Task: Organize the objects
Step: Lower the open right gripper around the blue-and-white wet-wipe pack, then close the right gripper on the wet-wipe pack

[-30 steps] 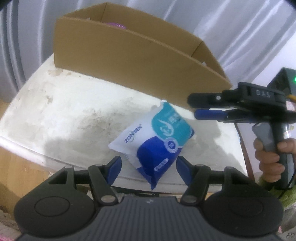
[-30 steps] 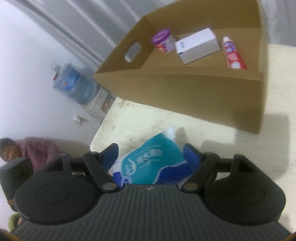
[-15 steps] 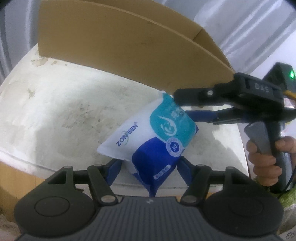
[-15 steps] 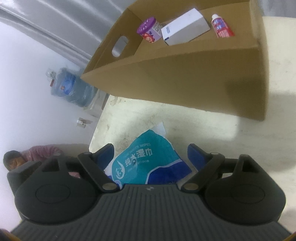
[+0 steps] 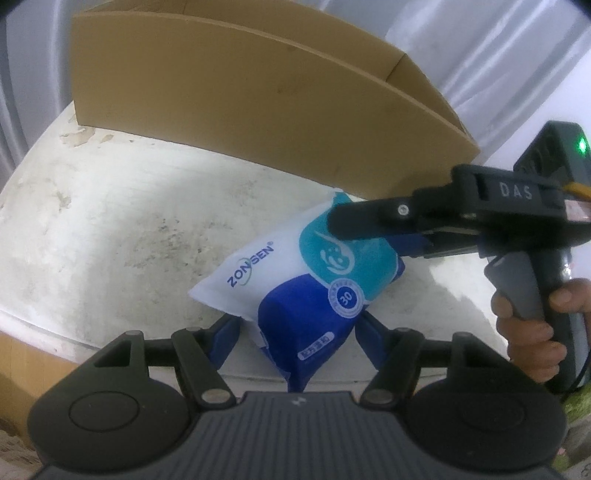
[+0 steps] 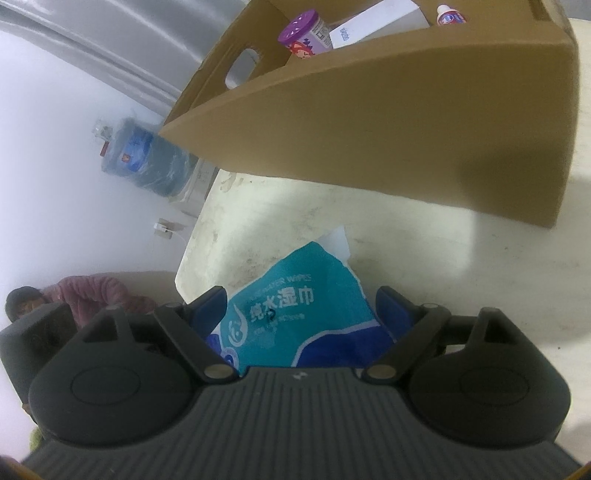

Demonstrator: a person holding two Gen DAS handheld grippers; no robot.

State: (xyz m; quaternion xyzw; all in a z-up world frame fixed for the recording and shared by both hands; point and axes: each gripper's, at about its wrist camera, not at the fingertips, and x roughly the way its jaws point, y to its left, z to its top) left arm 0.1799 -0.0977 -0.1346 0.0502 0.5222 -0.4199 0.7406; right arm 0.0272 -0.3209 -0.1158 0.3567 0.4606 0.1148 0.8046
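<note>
Though creased, blue-and-teal wipes pack (image 5: 295, 280)

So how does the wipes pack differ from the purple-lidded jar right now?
The wipes pack lies flat on the table, outside the cardboard box; the purple-lidded jar sits inside the box. The pack is a soft blue, teal and white pouch; the jar is a rigid round container. Both are small packaged household goods.

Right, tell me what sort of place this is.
Probably a plain room in a home or small office, not a lab: a worn white table, a water dispenser with a blue jug against a bare wall, pale curtains behind, and a cardboard box holding toiletries.
</note>
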